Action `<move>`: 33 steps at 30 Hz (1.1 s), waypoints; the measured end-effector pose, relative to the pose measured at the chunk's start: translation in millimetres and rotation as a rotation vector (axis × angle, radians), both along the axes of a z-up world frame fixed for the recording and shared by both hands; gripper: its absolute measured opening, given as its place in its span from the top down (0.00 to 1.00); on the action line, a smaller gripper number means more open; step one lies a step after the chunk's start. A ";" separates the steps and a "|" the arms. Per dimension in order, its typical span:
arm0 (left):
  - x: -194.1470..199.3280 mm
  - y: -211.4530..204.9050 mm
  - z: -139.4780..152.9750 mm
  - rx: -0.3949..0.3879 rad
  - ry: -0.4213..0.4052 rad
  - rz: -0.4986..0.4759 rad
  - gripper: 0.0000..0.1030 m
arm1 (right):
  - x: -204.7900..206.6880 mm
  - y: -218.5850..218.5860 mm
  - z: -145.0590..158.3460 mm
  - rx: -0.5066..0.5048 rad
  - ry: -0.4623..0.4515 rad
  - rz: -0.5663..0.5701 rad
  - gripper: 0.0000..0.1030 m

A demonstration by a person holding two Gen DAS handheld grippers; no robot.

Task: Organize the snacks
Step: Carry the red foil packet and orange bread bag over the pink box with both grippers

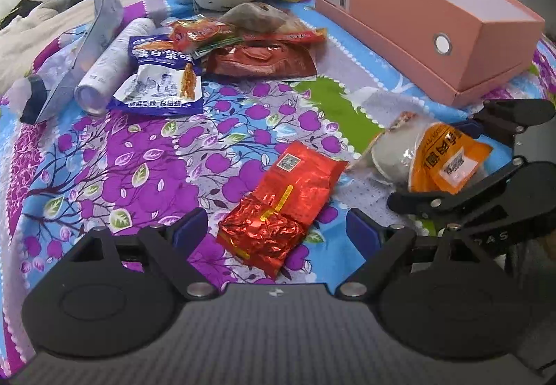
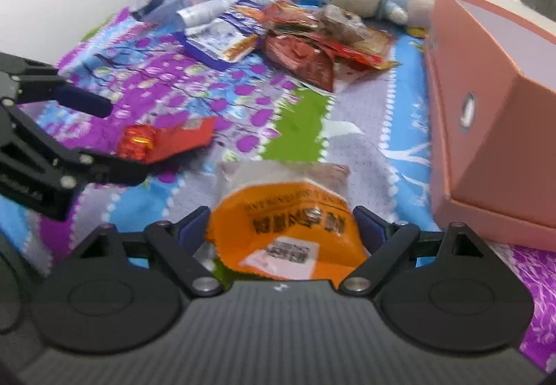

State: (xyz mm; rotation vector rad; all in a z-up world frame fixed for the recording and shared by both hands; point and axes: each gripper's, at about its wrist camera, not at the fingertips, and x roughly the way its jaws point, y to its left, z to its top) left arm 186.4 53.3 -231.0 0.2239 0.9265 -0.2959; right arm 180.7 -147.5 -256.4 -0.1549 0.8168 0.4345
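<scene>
Crinkled red foil packet [image 1: 281, 207] lies flat on floral bedspread [image 1: 139, 155] between spread left gripper [image 1: 276, 227] jaws, untouched — long axis pointing away toward pink cardboard box [image 1: 427, 20]. Right gripper [image 2: 281, 228] jaws wide, straddling glossy orange pouch [image 2: 288, 228] — contact unclear.

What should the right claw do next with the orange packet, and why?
Probably close. The orange packet lies between the right claw's open jaws, and the pink box stands open just beside it, ready to take it.
</scene>
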 end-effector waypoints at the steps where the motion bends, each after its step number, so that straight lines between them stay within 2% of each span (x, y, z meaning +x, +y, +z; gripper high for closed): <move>1: 1.0 -0.6 -2.1 0.005 0.000 -0.005 0.13 | 0.2 -2.2 -0.2 0.018 0.004 -0.010 0.17; 6: 11.5 2.6 -14.9 0.055 0.028 -0.025 0.14 | 1.1 -4.5 -1.3 0.040 0.005 -0.029 0.17; 10: 18.3 10.0 -23.8 -0.001 0.058 -0.012 0.17 | 2.5 -3.1 -3.1 0.046 0.000 -0.026 0.17; 14: 14.9 8.5 -23.9 -0.052 0.045 -0.007 0.33 | 3.4 -0.7 -4.4 0.042 -0.012 -0.024 0.19; 16: 12.2 6.6 -22.5 -0.069 0.040 0.005 0.35 | 2.6 0.0 -3.2 0.041 -0.014 -0.021 0.20; 20: 7.3 3.4 -17.5 -0.111 0.049 0.060 0.36 | 0.3 -0.8 -0.5 0.038 -0.018 -0.034 0.22; 25: 5.1 7.0 -9.9 -0.163 0.054 0.188 0.36 | -1.3 -6.3 6.4 0.049 -0.032 -0.058 0.23; 28: 4.9 13.3 -1.4 -0.235 0.048 0.269 0.36 | -1.6 -10.9 13.5 0.059 -0.051 -0.080 0.23; 33: 2.8 17.5 20.0 -0.308 0.020 0.368 0.36 | -4.9 -19.2 30.9 0.080 -0.092 -0.107 0.23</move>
